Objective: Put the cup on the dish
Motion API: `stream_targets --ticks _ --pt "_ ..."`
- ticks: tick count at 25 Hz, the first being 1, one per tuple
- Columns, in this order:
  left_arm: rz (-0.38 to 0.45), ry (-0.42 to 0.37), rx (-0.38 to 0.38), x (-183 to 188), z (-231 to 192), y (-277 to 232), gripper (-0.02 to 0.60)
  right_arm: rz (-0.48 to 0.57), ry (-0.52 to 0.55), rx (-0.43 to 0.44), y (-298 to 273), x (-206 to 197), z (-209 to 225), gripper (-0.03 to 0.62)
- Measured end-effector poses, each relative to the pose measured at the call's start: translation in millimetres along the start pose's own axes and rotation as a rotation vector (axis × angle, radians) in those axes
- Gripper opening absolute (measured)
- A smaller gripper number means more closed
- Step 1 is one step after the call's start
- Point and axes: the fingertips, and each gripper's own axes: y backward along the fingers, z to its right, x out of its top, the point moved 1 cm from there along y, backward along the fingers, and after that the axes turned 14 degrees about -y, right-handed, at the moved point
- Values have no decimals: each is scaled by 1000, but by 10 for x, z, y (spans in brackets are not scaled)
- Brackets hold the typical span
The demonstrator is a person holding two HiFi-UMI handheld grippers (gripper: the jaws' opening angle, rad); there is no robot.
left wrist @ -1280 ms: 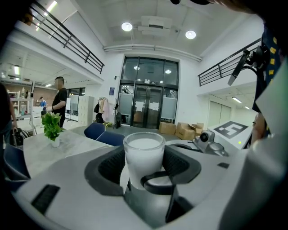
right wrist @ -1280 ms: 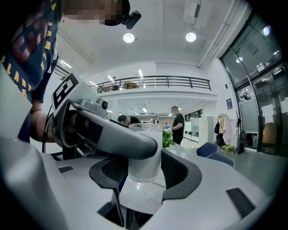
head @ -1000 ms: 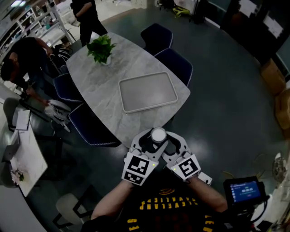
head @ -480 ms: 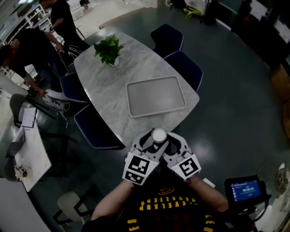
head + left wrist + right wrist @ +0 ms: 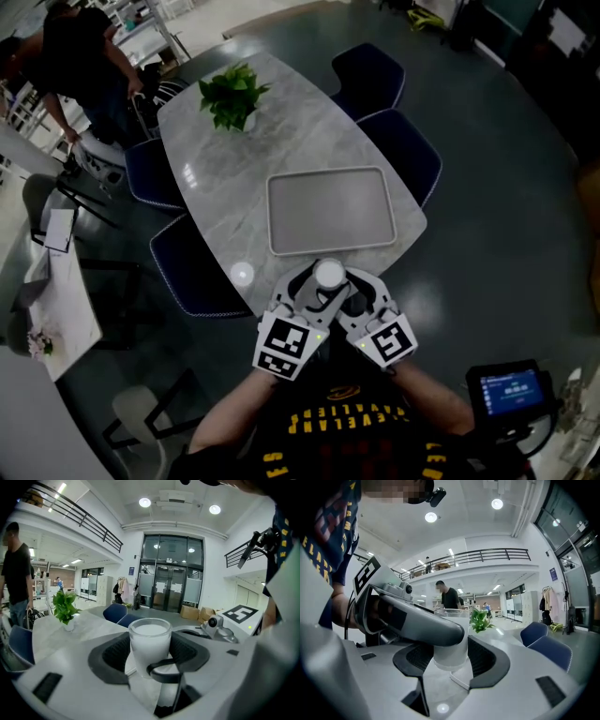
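Observation:
A frosted white cup (image 5: pixel 329 277) is held upright in the air in front of the person's chest, just short of the near edge of the marble table (image 5: pixel 225 187). My left gripper (image 5: pixel 309 292) and right gripper (image 5: pixel 352 292) meet around it from either side, each shut on the cup. In the left gripper view the cup (image 5: pixel 150 644) stands between the dark pads (image 5: pixel 112 653). In the right gripper view the left gripper's jaw crosses in front of the cup (image 5: pixel 451 656). The dish is a grey rectangular tray (image 5: pixel 330 211), bare, lying on the table beyond the cup.
A potted green plant (image 5: pixel 234 94) stands at the table's far end. Blue chairs (image 5: pixel 403 150) ring the table, one at the near left (image 5: pixel 187 267). A person (image 5: pixel 80 66) stands at the upper left. A small screen device (image 5: pixel 511 392) is at the lower right.
The table and tray have drawn nearer and slid right in the head view. Both grippers keep the same hold on the cup. The people at the upper left have shifted.

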Motion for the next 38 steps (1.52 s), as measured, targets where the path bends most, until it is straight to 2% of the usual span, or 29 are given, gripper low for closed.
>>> stream_targets --ticks 7,13,17,22,26,38 --pt "-24 23 36 45 -391 -497 262 -33 -1 39 -340 97 522 229" --pt "-17 16 80 139 -594 -547 262 -38 23 74 -512 232 599 229" --pt "-29 25 115 145 -870 -856 262 -59 42 111 -761 275 926 229" --pt "-27 33 147 67 -1131 -1106 262 -84 72 138 -1020 237 1191 229" --pt "-56 54 171 -110 -1413 -1389 262 -117 75 168 -1323 118 1473 229" --pt "-94 62 219 -389 -1539 -1491 264 -193 130 192 -1502 -147 1573 229"
